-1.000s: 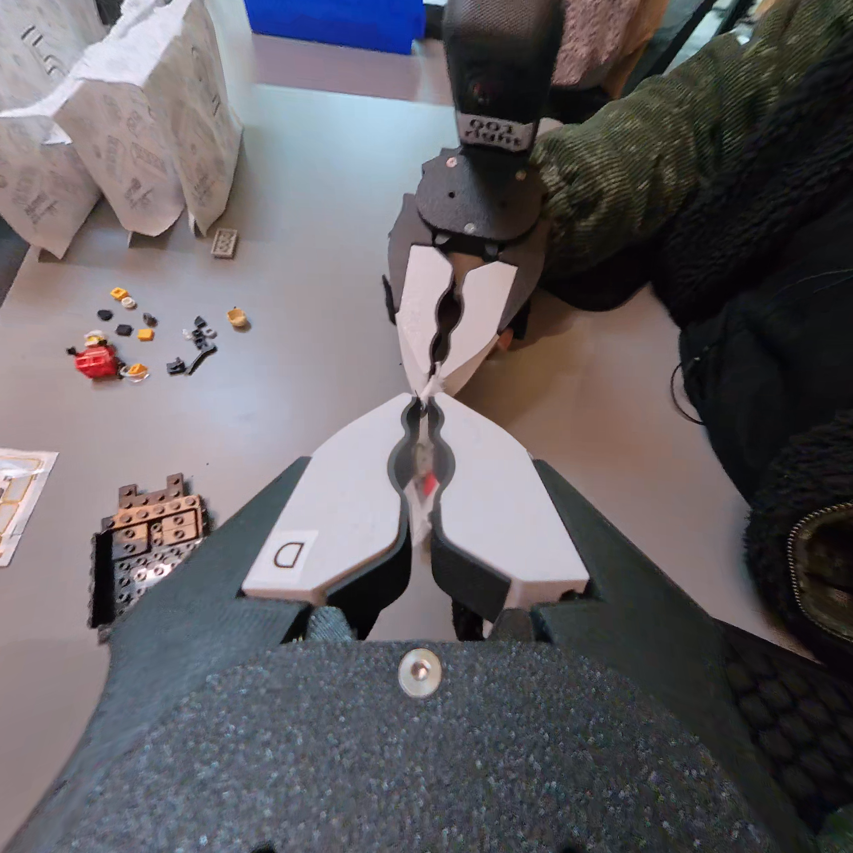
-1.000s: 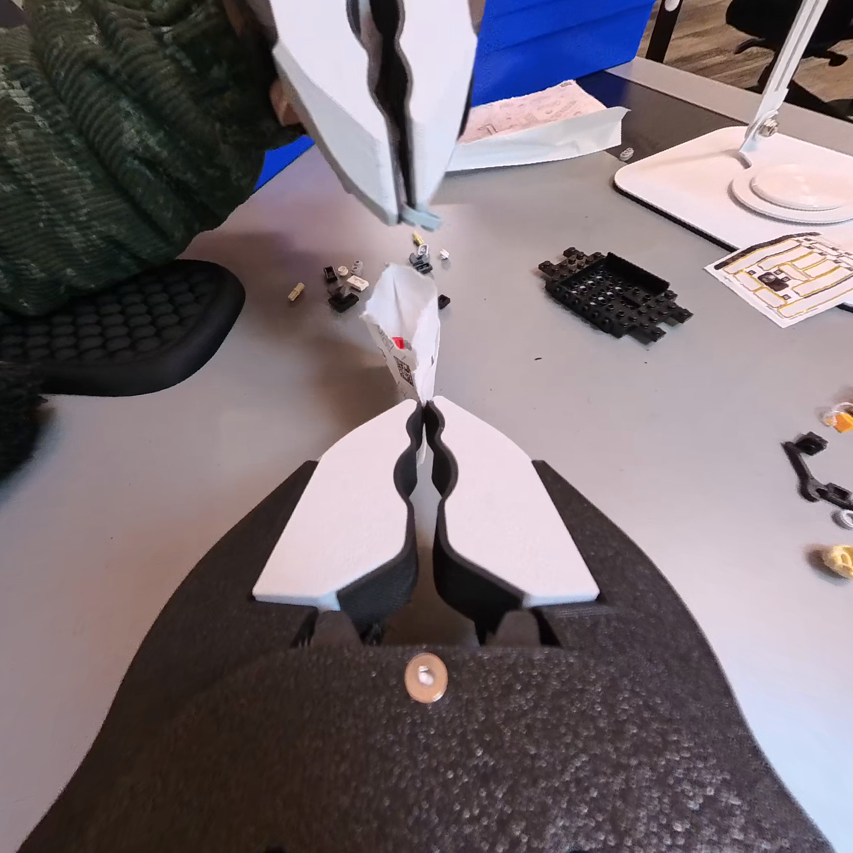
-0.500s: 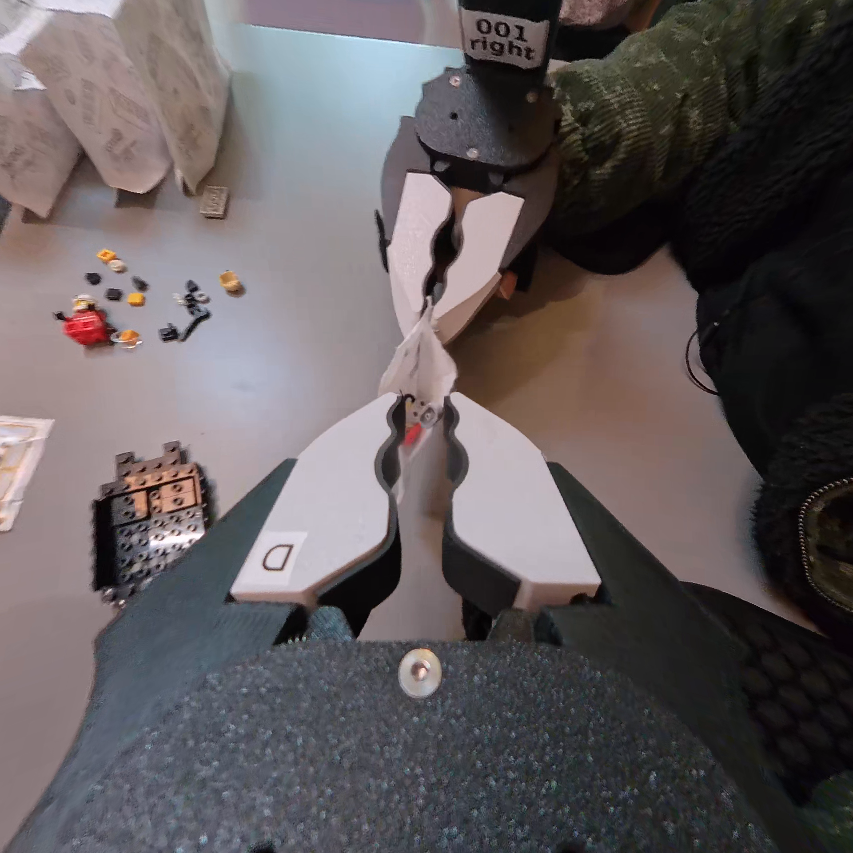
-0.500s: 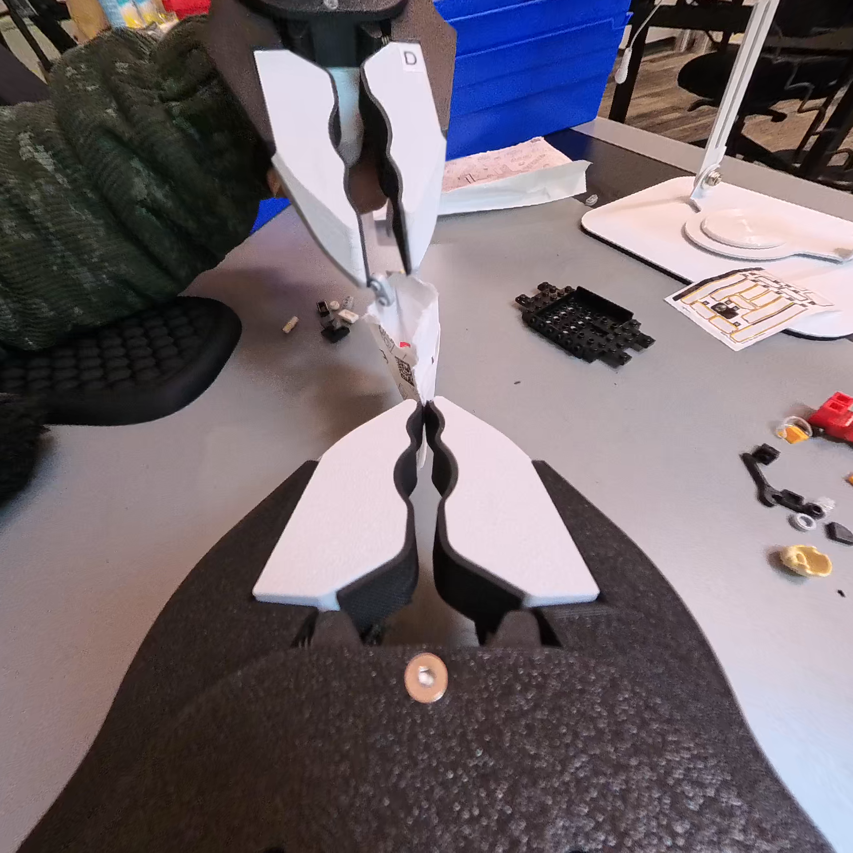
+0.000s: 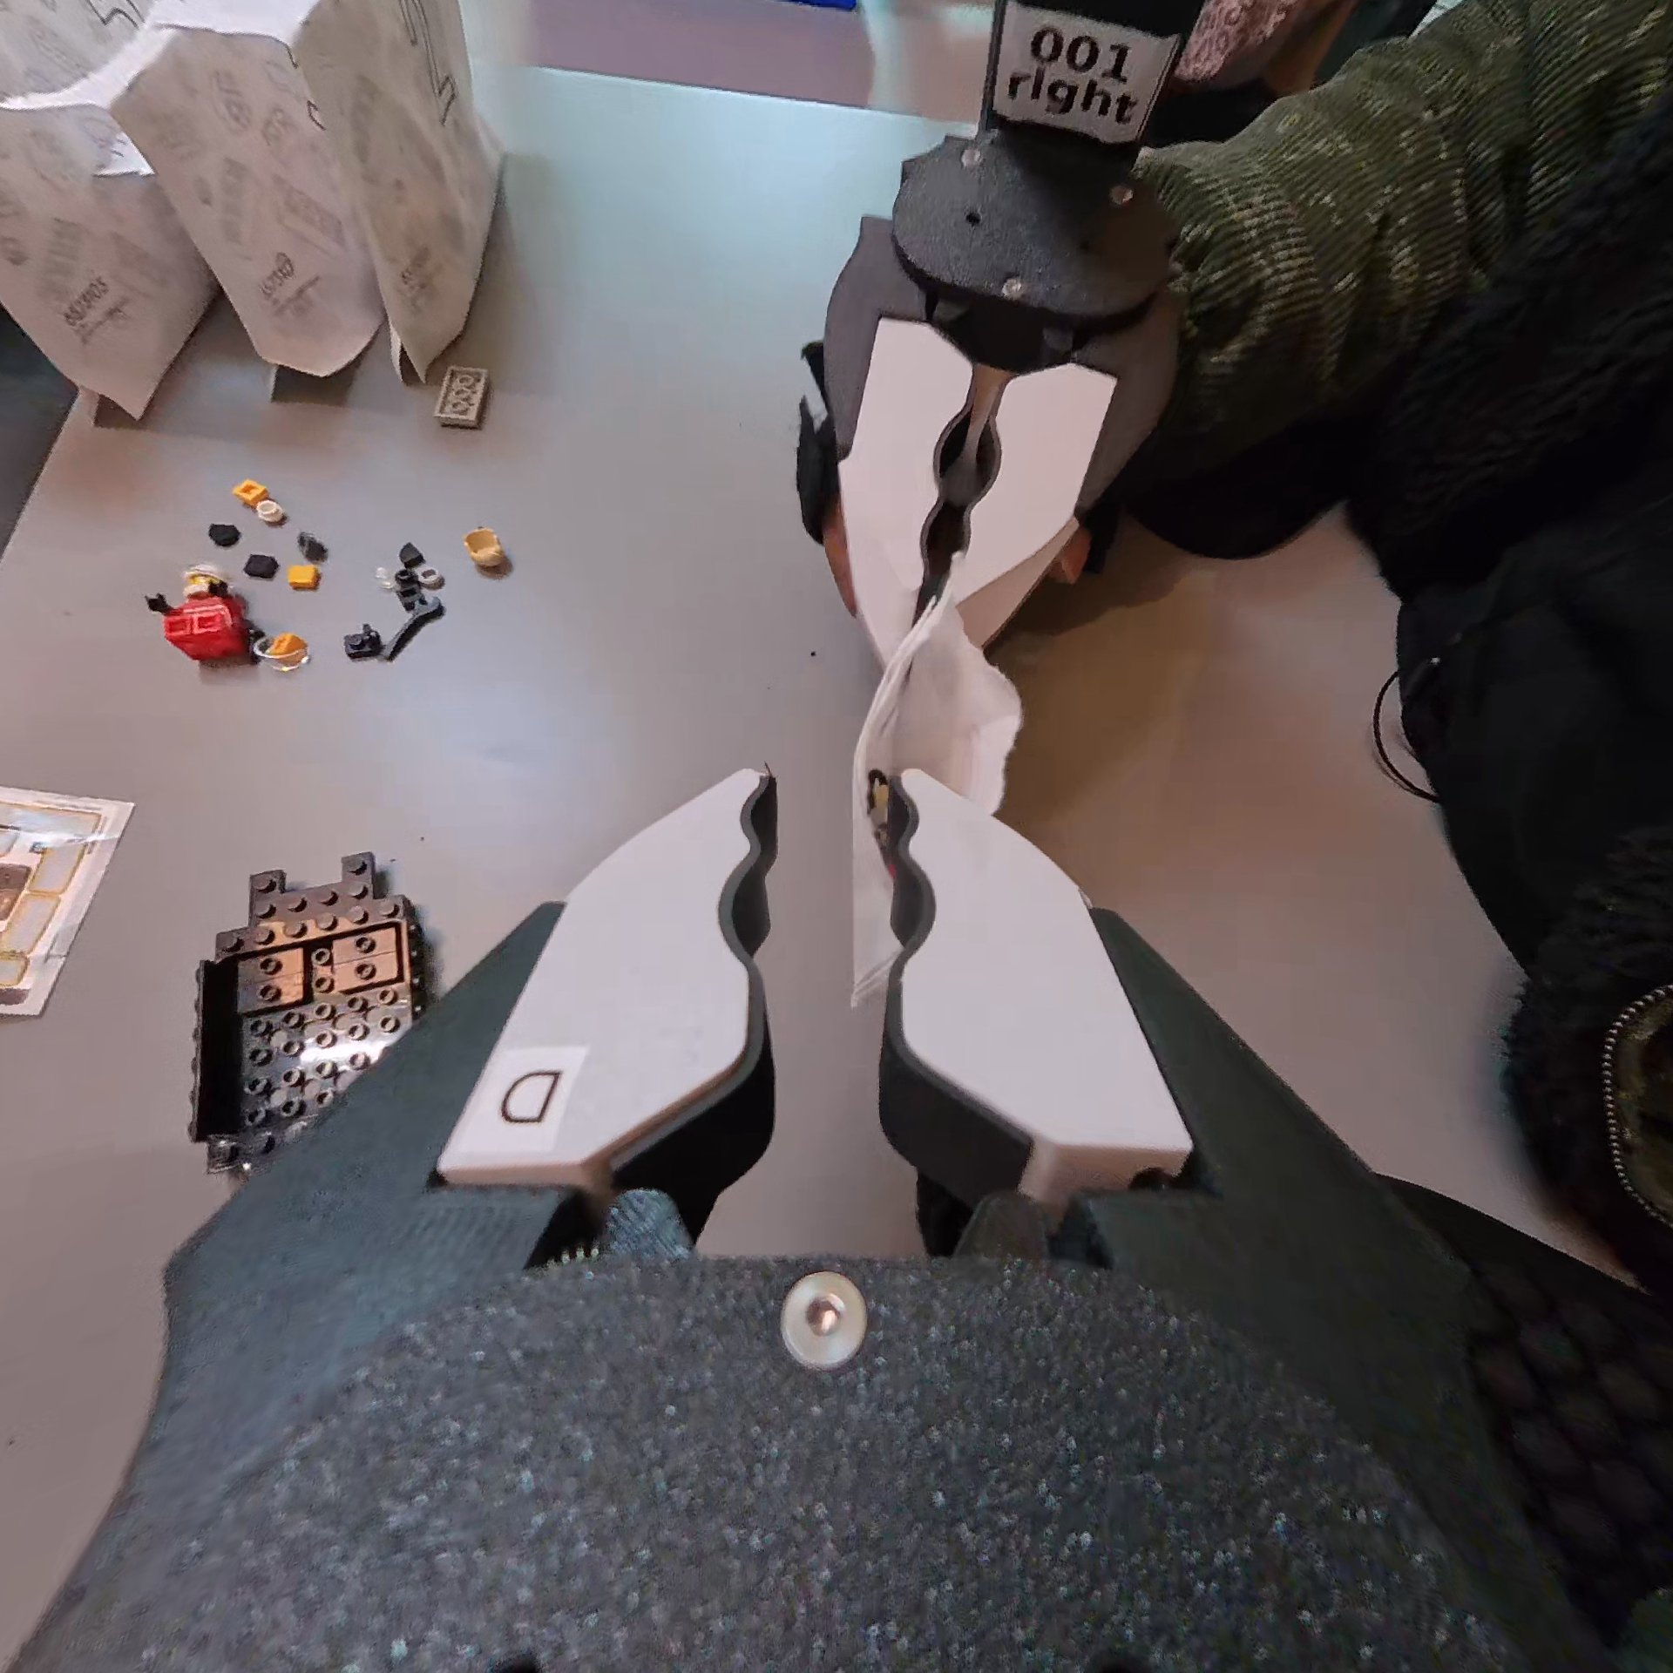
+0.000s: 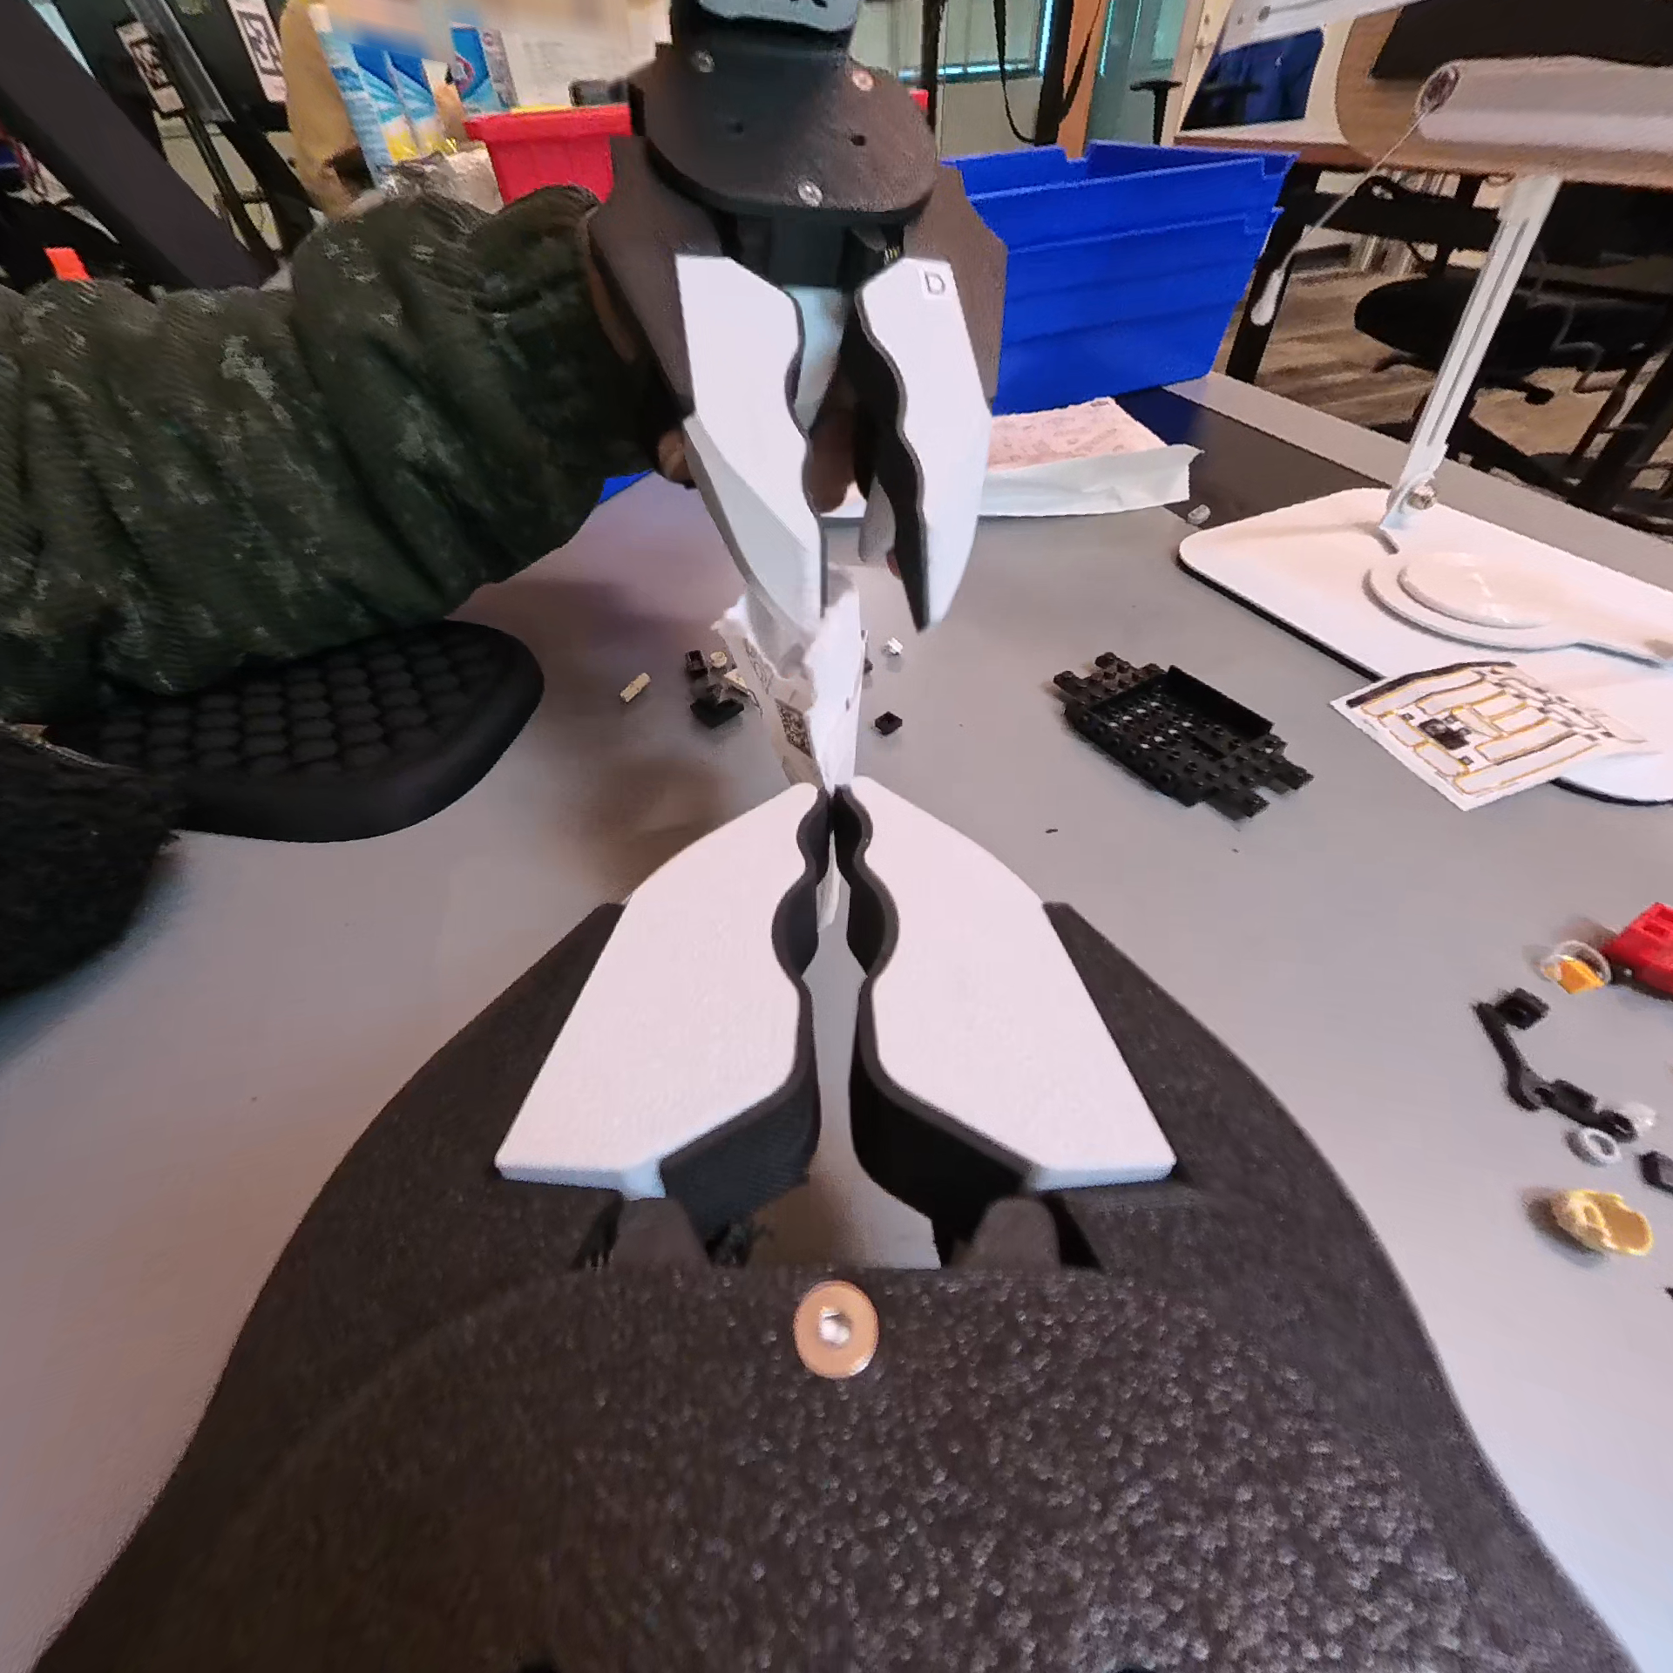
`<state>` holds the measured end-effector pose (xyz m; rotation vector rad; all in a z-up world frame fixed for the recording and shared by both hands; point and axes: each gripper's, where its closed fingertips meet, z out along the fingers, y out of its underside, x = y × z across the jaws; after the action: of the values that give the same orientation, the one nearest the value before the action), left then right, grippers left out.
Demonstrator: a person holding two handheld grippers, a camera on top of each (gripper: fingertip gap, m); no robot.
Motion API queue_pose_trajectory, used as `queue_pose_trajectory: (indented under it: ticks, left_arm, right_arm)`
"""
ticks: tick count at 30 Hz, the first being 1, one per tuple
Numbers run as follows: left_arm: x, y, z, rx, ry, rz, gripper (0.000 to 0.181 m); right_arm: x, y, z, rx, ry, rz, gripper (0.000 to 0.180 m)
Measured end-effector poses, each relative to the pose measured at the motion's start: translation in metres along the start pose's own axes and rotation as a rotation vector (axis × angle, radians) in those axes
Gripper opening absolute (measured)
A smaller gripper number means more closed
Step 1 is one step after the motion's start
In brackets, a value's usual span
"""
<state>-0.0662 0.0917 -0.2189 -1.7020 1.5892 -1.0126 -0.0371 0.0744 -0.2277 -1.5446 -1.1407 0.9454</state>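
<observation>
Paper, thin and white: a small torn bag (image 6: 819, 688) is pinched at one end between the closed fingertips of the right gripper (image 6: 833, 797), above the grey table (image 6: 362, 951). Its other end hangs loose. The left gripper (image 5: 837, 788) stands with its jaws apart, the bag lying against the inner face of one finger (image 5: 996, 951) but not clamped.

The bag looks very light, limp and easy to tear (its free edge is already ragged); a judgement only, but a hold on the flat, uncrumpled strip near an edge should serve better than one on the puffed middle. Small parts may remain inside; this cannot be told.

Relative to the bag, in the left wrist view: a black studded plate (image 5: 308, 1005) lies well to the left, a scatter of small pieces with a red block (image 5: 204, 625) farther left and beyond, and larger printed paper bags (image 5: 272, 181) stand at the far left.
</observation>
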Motion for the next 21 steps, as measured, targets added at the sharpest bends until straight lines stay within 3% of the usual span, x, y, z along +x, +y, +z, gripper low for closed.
queue_pose_trajectory:
  ticks: [13, 21]
  left_arm:
    - [-0.026, 0.013, -0.038, 0.034, -0.148, -0.058, 0.018]
    - [-0.156, 0.079, -0.104, -0.005, -0.915, -0.414, 0.019]
  right_arm:
    - [0.011, -0.002, -0.005, 0.015, 0.042, 0.016, 0.000]
    - [0.013, 0.004, -0.003, -0.013, 0.050, 0.040, 0.000]
